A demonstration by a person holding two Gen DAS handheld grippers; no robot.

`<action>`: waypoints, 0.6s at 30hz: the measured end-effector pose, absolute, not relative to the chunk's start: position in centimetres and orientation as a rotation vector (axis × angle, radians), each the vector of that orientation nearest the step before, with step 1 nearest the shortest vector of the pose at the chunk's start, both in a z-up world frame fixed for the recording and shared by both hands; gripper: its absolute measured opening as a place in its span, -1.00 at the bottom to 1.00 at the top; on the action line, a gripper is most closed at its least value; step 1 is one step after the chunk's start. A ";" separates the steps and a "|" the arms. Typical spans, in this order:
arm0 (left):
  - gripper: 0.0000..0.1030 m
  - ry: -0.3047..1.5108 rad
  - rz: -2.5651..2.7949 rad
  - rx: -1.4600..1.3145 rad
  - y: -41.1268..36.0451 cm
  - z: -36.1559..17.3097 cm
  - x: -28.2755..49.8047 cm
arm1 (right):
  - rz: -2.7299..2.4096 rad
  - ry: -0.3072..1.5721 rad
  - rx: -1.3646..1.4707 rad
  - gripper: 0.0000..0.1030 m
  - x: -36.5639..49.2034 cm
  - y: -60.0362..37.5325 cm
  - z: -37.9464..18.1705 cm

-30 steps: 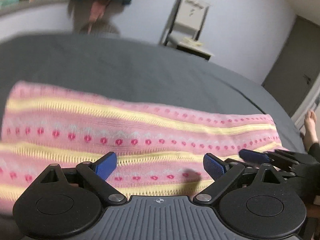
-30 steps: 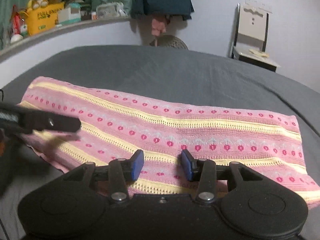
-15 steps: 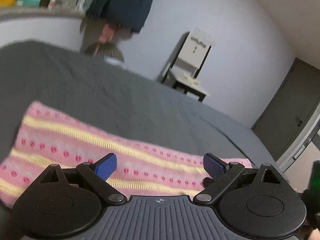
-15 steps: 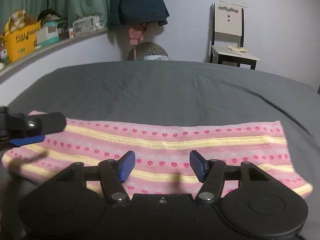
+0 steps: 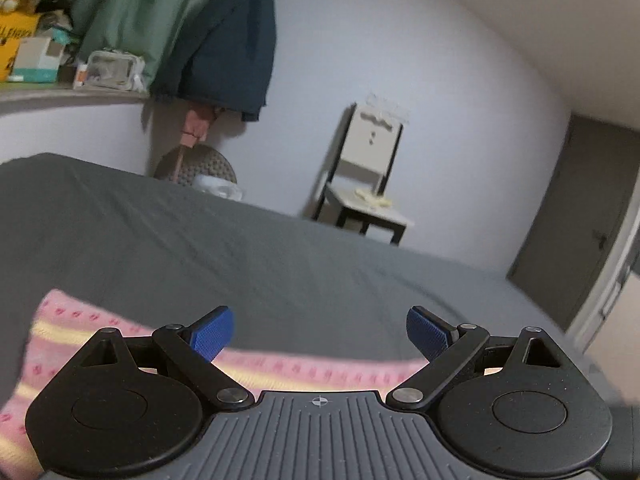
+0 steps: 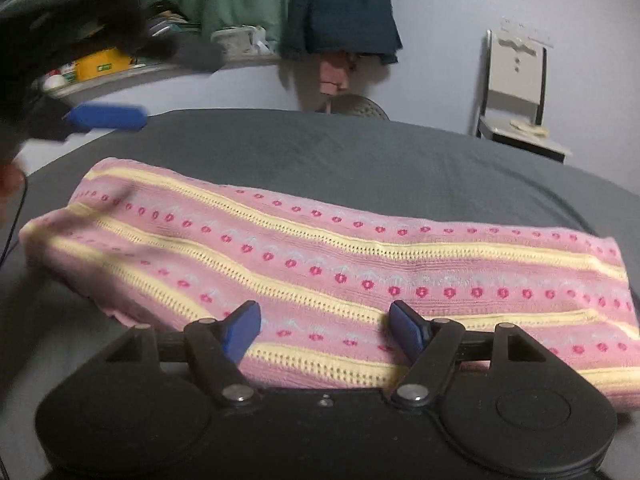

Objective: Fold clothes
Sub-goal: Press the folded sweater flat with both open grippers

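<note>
A folded pink knit garment point(image 6: 340, 264) with yellow stripes and red dots lies in a long band across the grey bed sheet point(image 6: 400, 160). My right gripper point(image 6: 325, 330) hovers open over its near edge with nothing between its fingers. In the left wrist view only the garment's near strip point(image 5: 80, 344) shows, below my left gripper point(image 5: 319, 334), which is wide open and empty, raised and pointing at the far wall. The left gripper point(image 6: 106, 118) also appears blurred at the upper left of the right wrist view, above the garment's left end.
A chair point(image 5: 370, 184) stands by the far wall beyond the bed, with a dark door point(image 5: 576, 224) to its right. A shelf point(image 5: 60, 94) with boxes runs along the left wall under green curtains and a hanging dark jacket point(image 5: 236, 40). A round basket point(image 5: 196, 166) sits behind the bed.
My left gripper has lifted up and tilted away from the garment, which has dropped low in its view. My right gripper has opened wider and sits nearer the garment's front edge.
</note>
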State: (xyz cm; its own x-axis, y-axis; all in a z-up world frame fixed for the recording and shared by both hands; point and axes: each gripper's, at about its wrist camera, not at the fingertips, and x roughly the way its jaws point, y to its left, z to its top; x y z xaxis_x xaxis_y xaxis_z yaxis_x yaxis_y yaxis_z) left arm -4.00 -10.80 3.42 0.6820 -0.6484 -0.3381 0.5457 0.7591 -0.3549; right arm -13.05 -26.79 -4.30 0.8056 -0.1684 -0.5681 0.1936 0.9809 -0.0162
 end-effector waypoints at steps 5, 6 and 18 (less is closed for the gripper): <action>0.83 0.478 -0.717 -0.295 -10.7 2.5 -3.5 | -0.226 0.546 0.089 0.37 -12.8 -27.5 -2.5; 0.83 0.487 -0.726 -0.303 -10.5 2.1 -3.5 | -0.230 0.536 0.104 0.38 -12.6 -27.5 -2.3; 0.83 0.517 -0.740 -0.267 -10.7 0.0 -2.4 | -0.288 0.552 0.122 0.72 -8.3 -26.5 -5.0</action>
State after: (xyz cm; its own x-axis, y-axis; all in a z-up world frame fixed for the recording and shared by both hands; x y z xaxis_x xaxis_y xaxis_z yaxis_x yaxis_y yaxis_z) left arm -2.43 -10.66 -0.04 0.6216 -0.6996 -0.3524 0.5712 0.7126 -0.4073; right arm -8.28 -26.47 -4.96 0.8129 -0.2360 -0.5325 0.3013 0.9528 0.0377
